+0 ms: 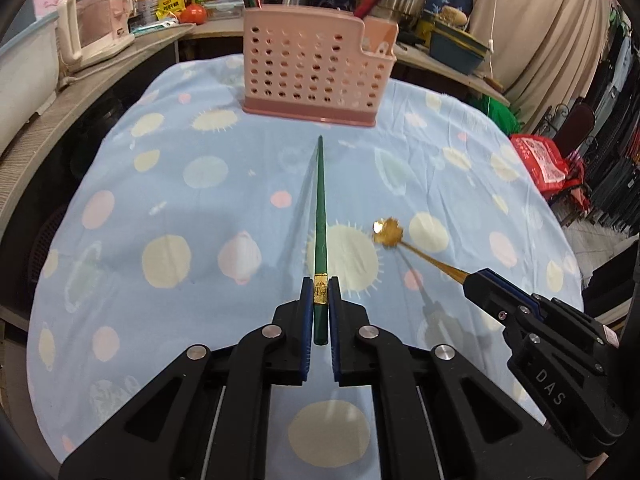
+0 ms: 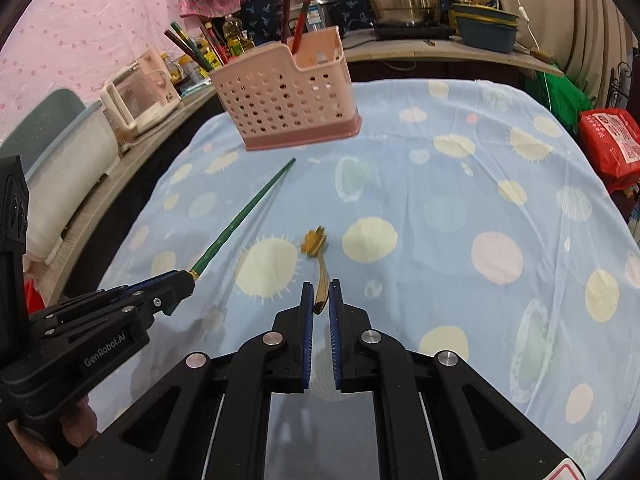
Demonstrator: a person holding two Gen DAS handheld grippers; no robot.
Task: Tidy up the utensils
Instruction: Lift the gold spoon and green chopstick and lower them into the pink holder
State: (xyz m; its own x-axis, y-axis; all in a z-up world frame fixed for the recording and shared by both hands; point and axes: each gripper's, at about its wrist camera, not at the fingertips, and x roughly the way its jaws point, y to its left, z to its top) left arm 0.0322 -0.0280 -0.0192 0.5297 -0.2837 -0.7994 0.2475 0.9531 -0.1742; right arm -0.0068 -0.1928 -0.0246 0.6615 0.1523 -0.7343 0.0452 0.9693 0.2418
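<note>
The gold spoon (image 2: 316,242) head is blurred; its handle end is hidden.

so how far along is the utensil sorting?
Done: several chopsticks already stand in the pink caddy. In hand: left gripper shut on a green chopstick, right gripper shut on a gold spoon. Left: dropping both into the caddy.

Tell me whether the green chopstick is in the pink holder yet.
Out. The green chopstick is clamped in the left gripper, its tip short of the pink holder.

My table (image 1: 168,184) under a pale blue spotted cloth (image 2: 460,208), pink perforated utensil caddy (image 1: 316,68) standing at its far edge.
</note>
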